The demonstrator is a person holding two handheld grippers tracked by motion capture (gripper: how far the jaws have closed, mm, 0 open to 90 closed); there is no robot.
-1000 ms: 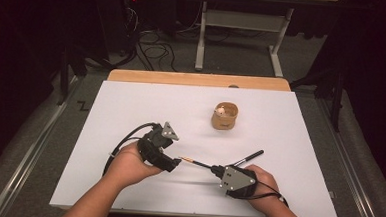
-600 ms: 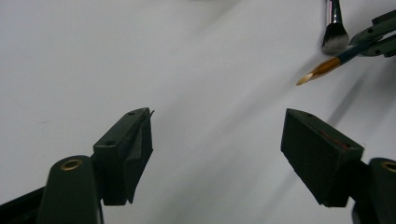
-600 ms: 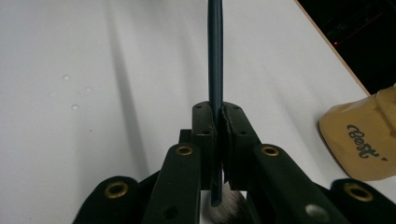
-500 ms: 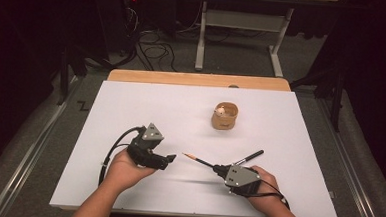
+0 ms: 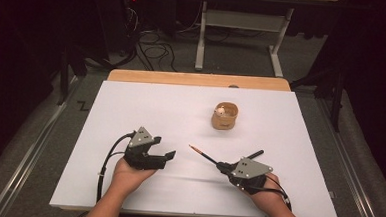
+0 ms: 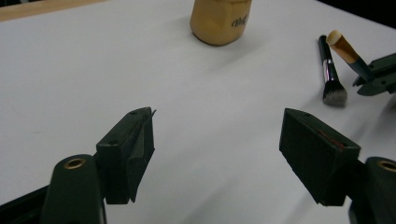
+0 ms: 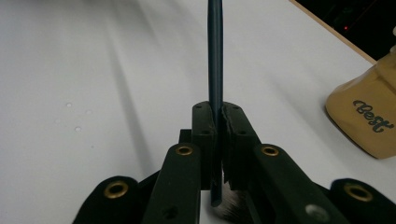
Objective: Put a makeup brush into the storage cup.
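Observation:
My right gripper (image 5: 221, 166) (image 7: 217, 112) is shut on the dark handle of a thin brush (image 5: 202, 154) (image 7: 215, 51). The brush's orange tip (image 6: 343, 45) points up and left over the white table (image 5: 131, 110). A second black brush (image 5: 251, 155) (image 6: 328, 70) lies flat on the table just behind that gripper, and its grey bristles show in the left gripper view. My left gripper (image 5: 168, 157) (image 6: 219, 135) rests low over the table to the left of the brush tip, open with nothing between its jaws. A small wooden cup (image 5: 224, 116) (image 6: 219, 21) (image 7: 369, 121) stands farther back.
A wooden strip (image 5: 197, 79) runs along the table's far edge. Beyond it is a dark floor with cables and a metal stand (image 5: 240, 21). White surface lies bare to the left of and behind my left gripper.
My left gripper has drawn away to the left from the brush tip and sunk toward the table. The right gripper with the brush has barely shifted.

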